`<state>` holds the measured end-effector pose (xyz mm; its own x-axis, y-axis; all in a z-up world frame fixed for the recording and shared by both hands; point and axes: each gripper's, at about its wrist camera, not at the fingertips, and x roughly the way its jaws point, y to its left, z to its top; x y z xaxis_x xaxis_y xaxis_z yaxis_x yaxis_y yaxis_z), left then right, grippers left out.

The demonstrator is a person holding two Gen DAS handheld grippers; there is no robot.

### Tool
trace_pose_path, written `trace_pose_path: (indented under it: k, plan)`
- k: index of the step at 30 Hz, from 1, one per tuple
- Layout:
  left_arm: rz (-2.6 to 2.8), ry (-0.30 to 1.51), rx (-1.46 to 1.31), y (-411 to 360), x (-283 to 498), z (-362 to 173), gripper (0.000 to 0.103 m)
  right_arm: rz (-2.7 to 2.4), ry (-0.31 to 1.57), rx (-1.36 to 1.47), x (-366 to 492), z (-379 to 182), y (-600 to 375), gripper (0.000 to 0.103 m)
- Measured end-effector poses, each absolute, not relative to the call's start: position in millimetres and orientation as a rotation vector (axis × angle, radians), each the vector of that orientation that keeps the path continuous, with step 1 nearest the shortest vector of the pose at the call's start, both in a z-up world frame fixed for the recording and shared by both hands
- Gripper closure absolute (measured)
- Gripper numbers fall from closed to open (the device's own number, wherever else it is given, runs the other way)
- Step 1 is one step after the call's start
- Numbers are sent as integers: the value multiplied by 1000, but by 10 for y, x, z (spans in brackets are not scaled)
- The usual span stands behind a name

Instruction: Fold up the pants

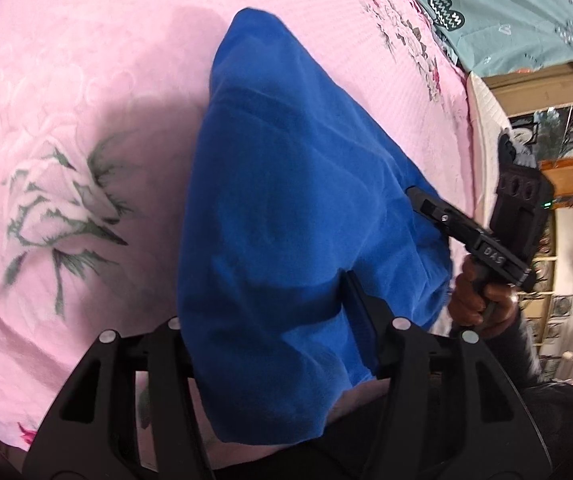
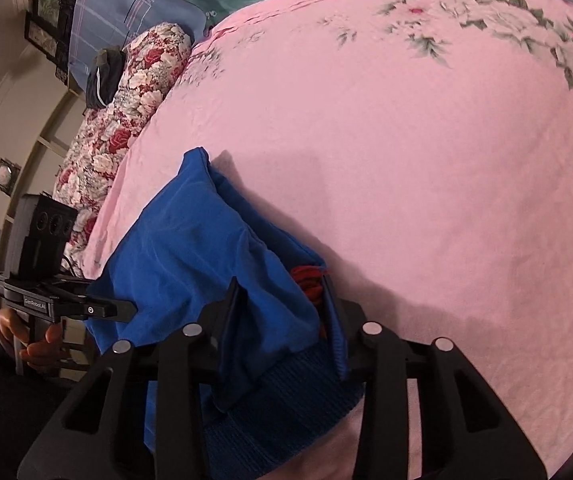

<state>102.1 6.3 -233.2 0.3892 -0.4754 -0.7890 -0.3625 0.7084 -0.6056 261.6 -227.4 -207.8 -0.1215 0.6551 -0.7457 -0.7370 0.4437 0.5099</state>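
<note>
Left wrist view showed blue pants (image 1: 286, 216) lying in a bunched heap on the pink bedspread (image 1: 86, 80), just beside a big white printed flower (image 1: 54, 200). The left claw (image 1: 270, 320) had cloth draped between its fingers, but I could not tell if it was squeezing. The right claw (image 2: 282, 300) was clenched on the ribbed waist end of the pants, next to a bit of red cloth (image 2: 306, 280). A hand (image 1: 478, 300) held its handle. Far from the pants, a rose-print roll (image 2: 126, 100) lay at the bed's edge.
</note>
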Motion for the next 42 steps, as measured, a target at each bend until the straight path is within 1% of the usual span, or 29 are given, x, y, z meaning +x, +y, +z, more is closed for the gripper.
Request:
trace_pose_path:
  k: [2,10,16,20,26,29,33,39,42]
  plan:
    - [-75,1208,-799,36,1036,-2293,49,1179,1182,-118,2567,-2012,-2246,69]
    - [-110,1243,-703,35,1108,-2120,57,1170,1103,-199,2378,-1729,-2169,72]
    - [-128,1225,-637,198,1133,-1920,58,1170,1057,-187,2265,-1488,-2041,74]
    - [-122,1182,-620,533,1128,-1704,58,1181,991,-178,2267,-1246,-1705,74]
    - [-72,1083,-591,1503,1190,-1326,58,1209,882,-185,2425,-899,-723,74]
    - [-42,1024,-547,2106,1295,-1110,58,1234,808,-207,2555,-669,-38,74]
    - [-16,940,-524,2988,1497,-901,58,1244,755,-222,2813,-413,852,74]
    - [1,865,-569,4083,1860,-865,58,1231,745,-280,3227,-204,2015,74]
    - [3,853,-587,4395,2074,-939,58,1218,747,-338,3379,-229,2503,75]
